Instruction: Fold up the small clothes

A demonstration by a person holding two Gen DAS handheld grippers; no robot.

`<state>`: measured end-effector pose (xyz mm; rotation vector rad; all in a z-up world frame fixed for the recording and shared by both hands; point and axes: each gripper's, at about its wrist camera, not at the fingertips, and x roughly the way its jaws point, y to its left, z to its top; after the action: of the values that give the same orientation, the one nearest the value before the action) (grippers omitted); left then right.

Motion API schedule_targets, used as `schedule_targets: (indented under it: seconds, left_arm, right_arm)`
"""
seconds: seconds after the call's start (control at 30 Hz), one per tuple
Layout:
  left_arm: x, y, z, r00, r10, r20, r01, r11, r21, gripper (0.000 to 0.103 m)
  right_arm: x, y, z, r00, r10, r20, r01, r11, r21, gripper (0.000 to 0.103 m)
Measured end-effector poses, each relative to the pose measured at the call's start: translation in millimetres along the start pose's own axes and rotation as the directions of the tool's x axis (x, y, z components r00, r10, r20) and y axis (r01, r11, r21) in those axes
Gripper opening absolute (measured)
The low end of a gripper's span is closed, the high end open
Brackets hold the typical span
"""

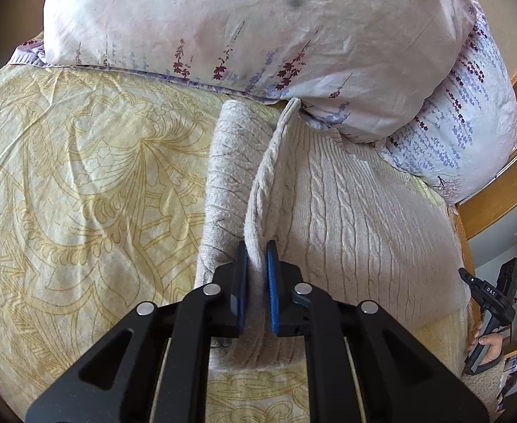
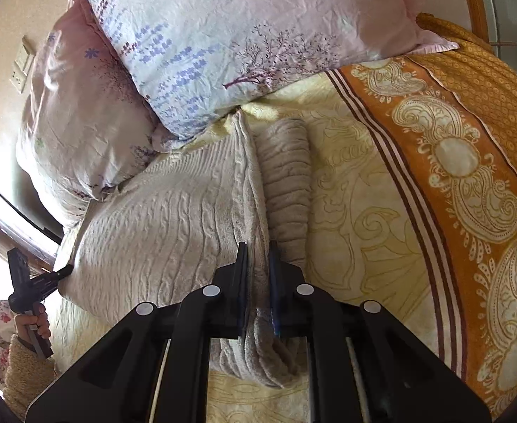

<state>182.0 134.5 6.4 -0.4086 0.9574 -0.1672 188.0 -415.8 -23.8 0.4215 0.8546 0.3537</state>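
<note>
Cable-knit sweater (image 1: 346,211) lies on bed sheet (image 1: 64,176), its far end touching the pillows (image 1: 258,35) behind it. Sleeve (image 1: 223,162) lies alongside its edge. Patterned blanket (image 2: 469,141) lies beside the sweater on the side away from the other gripper.

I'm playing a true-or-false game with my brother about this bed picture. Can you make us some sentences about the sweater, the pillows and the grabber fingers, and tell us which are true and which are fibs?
1. The left gripper has its fingers pinched on an edge of the sweater. True.
2. The right gripper is wide open and holds nothing. False: it is shut on a fold of the sweater too.
3. The sweater is bright red. False: it is a pale beige cable knit.
4. The pillow has purple flowers printed on it. True.
5. The sweater hangs on a hanger. False: it lies on the yellow patterned bedsheet.
</note>
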Motion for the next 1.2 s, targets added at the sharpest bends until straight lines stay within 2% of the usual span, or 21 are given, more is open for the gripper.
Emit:
schedule_targets:
  seconds: [0.1,0.17,0.37,0.4,0.43,0.5,0.53,0.7,0.77,0.8,0.87,0.9,0.93,1.07,1.2]
  left_arm:
    - [-1,1,-1,1.000,-0.006,0.004,0.006,1.000,-0.004,0.011]
    - [-2,-1,-3,1.000,-0.002,0.009,0.002,1.000,0.007,0.015]
    - [-6,-2,-4,1.000,-0.002,0.019,0.002,1.000,0.002,0.014]
    - [-9,-5,-2,0.999,-0.001,0.037,0.001,1.000,0.008,0.019]
    - [-12,-8,2,0.998,0.003,0.055,-0.004,1.000,0.021,0.033]
    - [-12,-17,13,0.996,0.034,0.081,-0.038,0.998,0.050,0.051]
    - [-7,-24,21,0.996,0.043,0.076,-0.048,0.996,0.074,0.052]
    - [28,-47,48,0.995,0.100,0.027,-0.103,0.987,0.125,0.052]
    - [38,-49,53,0.994,0.108,0.021,-0.109,0.987,0.118,0.051]
    - [41,-49,54,0.993,0.114,0.023,-0.116,0.986,0.116,0.048]
    - [45,-50,56,0.991,0.130,0.030,-0.133,0.985,0.114,0.035]
    - [47,-50,57,0.991,0.132,0.031,-0.135,0.985,0.111,0.019]
    - [47,-47,58,0.991,0.133,0.031,-0.135,0.986,0.100,0.009]
    - [43,-28,62,0.993,0.103,0.053,-0.103,0.995,0.001,0.006]
    - [40,-16,60,0.994,0.082,0.069,-0.079,0.996,-0.040,0.007]
  right_arm:
    - [-3,3,2,1.000,0.018,0.014,-0.018,1.000,0.001,0.013]
    - [-2,1,1,1.000,0.029,0.006,-0.029,0.999,0.015,0.020]
    - [-3,7,2,1.000,-0.022,0.005,0.022,0.999,-0.032,0.019]
    - [-7,7,5,1.000,-0.014,0.023,0.014,1.000,-0.024,0.020]
    - [-10,7,11,0.999,-0.005,0.043,0.006,1.000,-0.016,0.021]
    - [-11,7,23,0.997,-0.004,0.076,0.004,1.000,0.000,0.038]
    - [-7,8,29,0.996,-0.002,0.084,0.002,1.000,-0.003,0.041]
    - [25,8,49,0.998,-0.040,0.043,0.040,0.999,0.002,0.042]
    - [35,10,50,0.999,-0.037,0.024,0.037,0.999,-0.005,0.042]
    - [39,13,49,0.999,-0.040,0.010,0.041,0.999,-0.015,0.036]
    - [44,19,45,0.999,-0.043,-0.008,0.042,0.998,-0.045,0.009]
    - [44,20,43,0.999,-0.054,-0.001,0.054,0.997,-0.054,0.009]
    - [43,20,42,0.998,-0.062,0.010,0.062,0.997,-0.050,0.009]
    - [43,9,44,0.997,-0.077,0.017,0.077,0.997,0.006,0.009]
    - [44,17,44,0.992,-0.125,0.021,0.125,0.992,-0.030,0.009]
